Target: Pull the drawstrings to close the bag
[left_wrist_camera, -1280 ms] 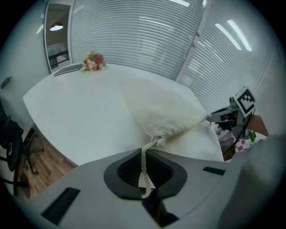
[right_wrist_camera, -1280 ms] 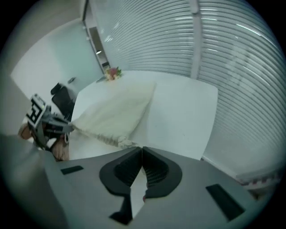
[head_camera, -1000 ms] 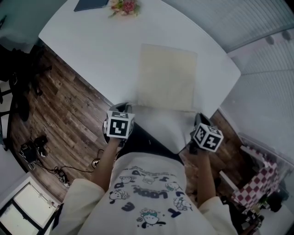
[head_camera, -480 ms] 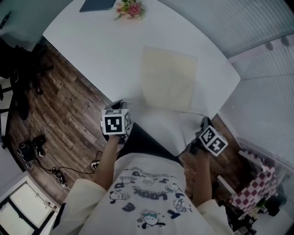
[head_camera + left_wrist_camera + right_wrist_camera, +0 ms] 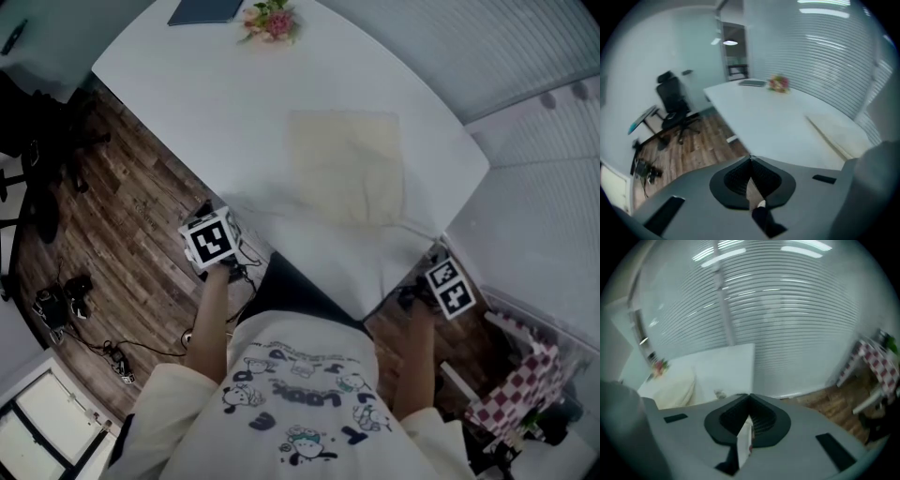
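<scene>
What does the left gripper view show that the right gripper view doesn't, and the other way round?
Only the left gripper view shows a black office chair and a dark flat item at the table's far end. Only the right gripper view shows a red-and-white checked fabric. Both show the white table, the cream bag, the flowers and the window blinds. In each view that gripper, the left gripper or the right gripper, has its jaws shut on a drawstring.

A white table (image 5: 216, 103) carries a cream bag (image 5: 347, 164), pink flowers (image 5: 272, 19) and a dark flat item (image 5: 204, 11)
</scene>
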The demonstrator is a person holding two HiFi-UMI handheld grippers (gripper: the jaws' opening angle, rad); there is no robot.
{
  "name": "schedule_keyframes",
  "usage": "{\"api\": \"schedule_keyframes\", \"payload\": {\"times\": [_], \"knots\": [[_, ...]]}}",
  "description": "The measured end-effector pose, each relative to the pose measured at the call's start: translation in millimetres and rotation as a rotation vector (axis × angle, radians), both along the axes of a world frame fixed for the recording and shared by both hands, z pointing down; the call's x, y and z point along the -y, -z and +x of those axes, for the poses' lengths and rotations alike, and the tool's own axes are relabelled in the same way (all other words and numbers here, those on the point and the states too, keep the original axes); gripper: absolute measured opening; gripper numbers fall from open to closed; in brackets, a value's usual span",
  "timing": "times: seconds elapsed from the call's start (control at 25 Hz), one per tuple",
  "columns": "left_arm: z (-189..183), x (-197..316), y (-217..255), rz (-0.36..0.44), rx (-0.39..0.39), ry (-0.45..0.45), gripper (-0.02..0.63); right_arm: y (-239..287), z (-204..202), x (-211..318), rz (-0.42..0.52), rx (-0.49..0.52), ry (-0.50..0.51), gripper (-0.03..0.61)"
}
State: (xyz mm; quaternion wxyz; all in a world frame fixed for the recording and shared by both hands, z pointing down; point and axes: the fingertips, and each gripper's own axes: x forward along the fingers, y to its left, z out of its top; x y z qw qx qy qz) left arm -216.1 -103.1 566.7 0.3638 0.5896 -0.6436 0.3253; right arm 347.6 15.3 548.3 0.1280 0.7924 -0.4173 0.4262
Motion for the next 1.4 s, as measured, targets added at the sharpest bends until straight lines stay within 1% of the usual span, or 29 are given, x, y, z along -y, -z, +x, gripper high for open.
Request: {"api": "schedule_keyframes", "payload": {"times": [0.04, 0.08, 0.12, 0.16, 0.2, 0.24, 0.32, 0.4, 0.52, 0.68, 0.84, 0.96, 1.04, 1.12, 1.2, 1.4], "knots": [[-21.6, 0.4, 1.1, 0.008, -0.071, 0.070, 0.038, 0.5, 18.7, -5.7, 0.004, 0.030, -0.039, 0.015], [-32.3, 1.7, 3.3, 0.015, -0.154, 0.101, 0.038, 0.3, 25.1, -3.4, 0.003, 0.056, -0.007, 0.015], [-31.5, 5.8, 8.1, 0.026, -0.192, 0.077, 0.038, 0.7, 16.6, 7.4, -0.001, 0.060, 0.078, 0.015], [-20.4, 10.6, 13.8, 0.037, -0.180, 0.008, 0.038, 1.4, -2.8, 21.8, -0.001, 0.052, 0.177, 0.015], [-1.4, 12.4, 18.9, 0.044, -0.155, -0.079, 0.040, 1.6, -26.1, 33.9, 0.001, 0.045, 0.262, 0.015], [21.6, 11.3, 22.6, 0.048, -0.146, -0.157, 0.040, 1.0, -47.9, 42.2, 0.005, 0.052, 0.326, 0.015], [63.5, 7.6, 26.8, 0.055, -0.179, -0.258, 0.040, 1.4, -81.5, 52.3, 0.024, 0.105, 0.406, 0.015], [88.9, 2.9, 28.9, 0.057, -0.218, -0.307, 0.040, 4.9, -109.5, 56.1, 0.047, 0.182, 0.466, 0.015], [110.3, -3.5, 29.8, 0.054, -0.240, -0.362, 0.040, 11.6, -150.7, 58.3, 0.066, 0.274, 0.564, 0.015], [144.2, -16.6, 30.1, 0.038, -0.284, -0.459, 0.040, 25.5, -194.1, 60.5, 0.121, 0.425, 0.647, 0.015], [165.2, -26.2, 30.2, 0.023, -0.318, -0.509, 0.041, 46.7, -240.7, 64.1, 0.164, 0.507, 0.792, 0.015], [173.6, -28.1, 33.8, 0.027, -0.312, -0.544, 0.041, 70.2, -274.9, 73.1, 0.227, 0.557, 0.890, 0.015], [176.5, -27.5, 36.3, 0.036, -0.302, -0.557, 0.041, 82.4, -289.2, 77.4, 0.251, 0.558, 0.951, 0.015], [175.9, -27.4, 36.8, 0.041, -0.293, -0.564, 0.041, 83.2, -290.0, 78.4, 0.243, 0.521, 0.981, 0.017], [172.6, -30.0, 35.3, 0.038, -0.285, -0.569, 0.041, 74.4, -278.8, 73.5, 0.213, 0.476, 0.971, 0.017], [164.0, -42.1, 26.9, 0.018, -0.260, -0.583, 0.043, 50.7, -235.9, 46.3, 0.131, 0.379, 0.911, 0.017]]}}
